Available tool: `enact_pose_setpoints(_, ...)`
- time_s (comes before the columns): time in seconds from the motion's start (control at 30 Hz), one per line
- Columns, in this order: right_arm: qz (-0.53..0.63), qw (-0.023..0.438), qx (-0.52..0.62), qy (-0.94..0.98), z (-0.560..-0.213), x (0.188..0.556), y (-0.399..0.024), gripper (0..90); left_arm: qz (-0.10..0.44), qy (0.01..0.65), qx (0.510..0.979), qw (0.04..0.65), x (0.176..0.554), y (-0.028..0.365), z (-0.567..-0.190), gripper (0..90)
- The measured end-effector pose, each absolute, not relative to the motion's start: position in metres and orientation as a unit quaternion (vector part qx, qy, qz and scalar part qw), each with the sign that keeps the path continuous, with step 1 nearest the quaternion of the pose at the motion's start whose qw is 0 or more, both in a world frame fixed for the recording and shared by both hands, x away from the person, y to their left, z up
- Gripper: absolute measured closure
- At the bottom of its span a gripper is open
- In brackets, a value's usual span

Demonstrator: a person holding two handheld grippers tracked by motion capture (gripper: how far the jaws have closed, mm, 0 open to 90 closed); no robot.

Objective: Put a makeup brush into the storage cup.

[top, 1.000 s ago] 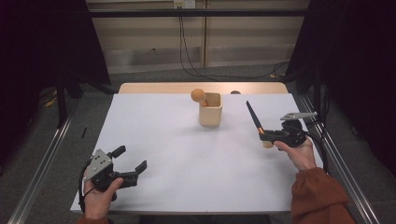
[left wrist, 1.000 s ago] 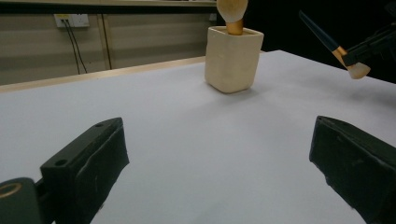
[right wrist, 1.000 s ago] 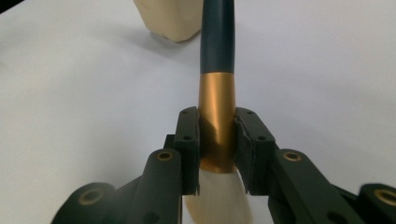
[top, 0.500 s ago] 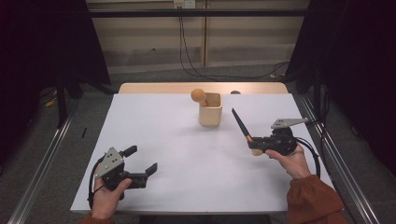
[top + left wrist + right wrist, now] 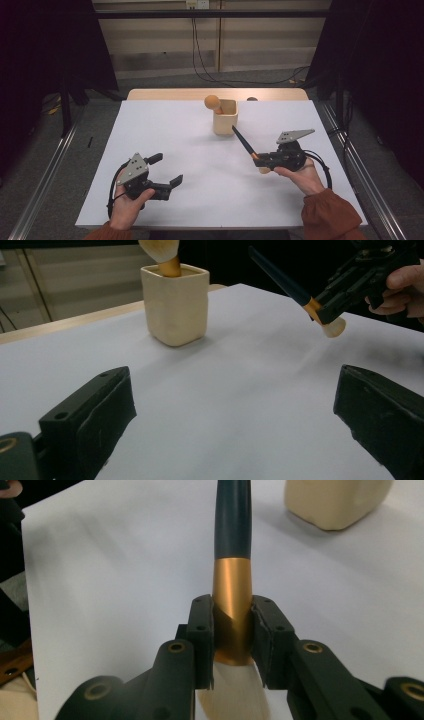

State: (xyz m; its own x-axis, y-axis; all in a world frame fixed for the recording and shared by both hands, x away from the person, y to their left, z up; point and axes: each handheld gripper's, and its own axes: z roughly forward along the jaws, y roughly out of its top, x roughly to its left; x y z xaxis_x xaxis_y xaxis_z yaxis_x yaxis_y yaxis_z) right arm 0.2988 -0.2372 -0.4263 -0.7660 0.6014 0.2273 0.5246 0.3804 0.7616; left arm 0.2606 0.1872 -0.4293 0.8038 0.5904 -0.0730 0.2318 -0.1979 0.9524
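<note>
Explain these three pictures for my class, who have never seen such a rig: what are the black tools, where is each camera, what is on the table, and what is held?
A person holds two hand-held grippers over a white table. One camera looks down from above; one rides on each gripper.

The left gripper is open and empty. The right gripper is shut on a makeup brush, clamping its gold collar, dark handle pointing toward a cream cup. The cup holds a second brush, bristles up.

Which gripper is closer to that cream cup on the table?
The right gripper. It sits in front of the cup, slightly to its right, clamping a brush. The left gripper is open near the table's front-left edge, farther off.
</note>
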Motion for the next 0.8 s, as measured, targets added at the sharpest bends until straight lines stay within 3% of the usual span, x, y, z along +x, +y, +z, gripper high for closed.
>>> enact_pose_setpoints(0.8,0.373,-0.008,0.226,0.900,-0.419,0.296,-0.173,72.7,0.107,0.229,0.811,0.527,0.273,0.159,-0.429,2.5)
